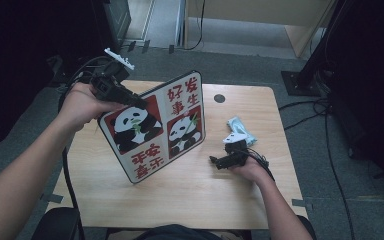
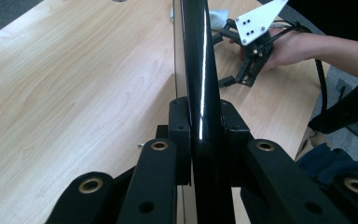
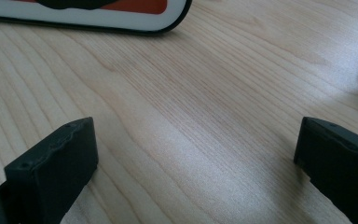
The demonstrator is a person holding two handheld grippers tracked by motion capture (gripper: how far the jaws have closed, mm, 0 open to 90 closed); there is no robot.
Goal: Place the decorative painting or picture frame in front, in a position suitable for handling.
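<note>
The tabletop is pale wood with a small dark round hole near its far edge, sitting on grey carpet. Cables snake across the floor on the right by a black stand base, and there's a light wooden cabinet farther back. The room around it is pretty dark.

The panda board is a flat rectangular panel with a black rim, two panda pictures and red Chinese characters. It stands up on one lower corner near the middle of the tabletop, tilted, face toward the person. Its long axis runs diagonally, from the lower-left corner on the wood up to the top-right corner pointing away.

The left tool is clamped on the board's upper left edge; in the left gripper view the black rim sits tight between the jaws.

The right tool rests low on the tabletop to the board's right, jaws wide apart with bare wood between them. A crumpled light-blue packet lies just behind it.
</note>
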